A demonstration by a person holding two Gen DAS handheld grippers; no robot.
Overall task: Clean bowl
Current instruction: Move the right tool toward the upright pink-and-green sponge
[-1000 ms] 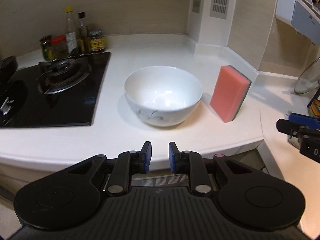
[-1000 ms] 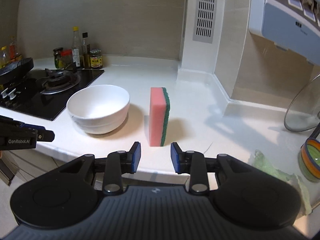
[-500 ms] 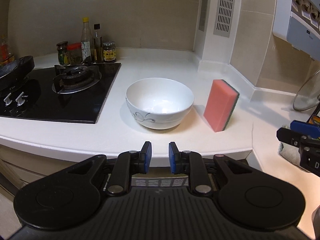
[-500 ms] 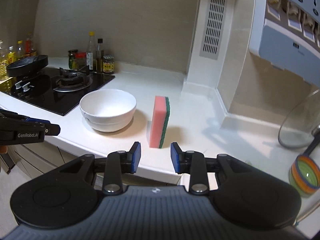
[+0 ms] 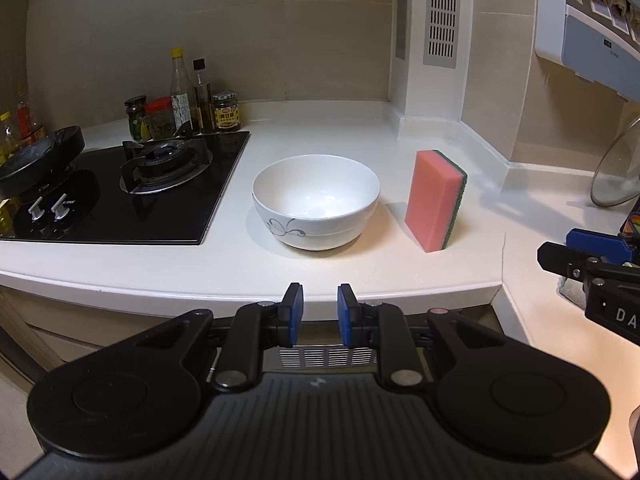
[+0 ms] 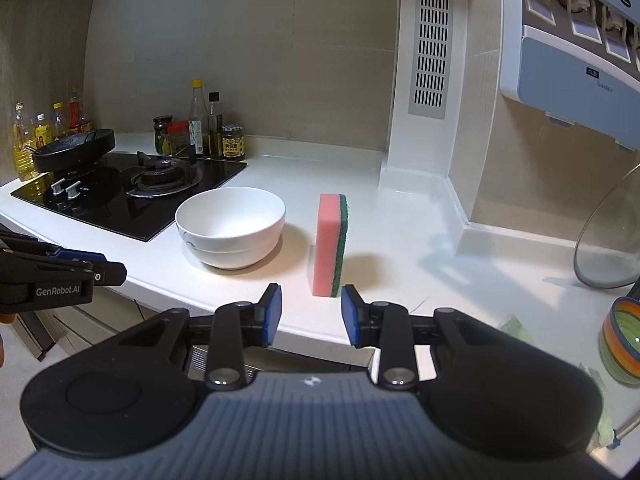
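Observation:
A white bowl (image 5: 316,200) with a grey flourish stands upright and empty on the white counter (image 5: 240,256); it also shows in the right wrist view (image 6: 231,226). A pink sponge with a green scouring side (image 5: 434,200) stands on end just right of the bowl, also seen in the right wrist view (image 6: 331,250). My left gripper (image 5: 319,314) is open and empty, off the counter's front edge, in line with the bowl. My right gripper (image 6: 311,314) is open and empty, just short of the sponge, at the counter edge.
A black gas hob (image 5: 132,196) with a pan (image 5: 40,160) lies left of the bowl. Sauce bottles and jars (image 5: 184,108) stand behind it. A glass lid (image 6: 608,232) leans on the right wall. A striped bowl (image 6: 622,344) and green cloth (image 6: 516,326) sit far right.
Both grippers have pulled back and risen from the counter, so the bowl and sponge look smaller and farther. The right jaws have opened wider. Bowl and sponge have not moved.

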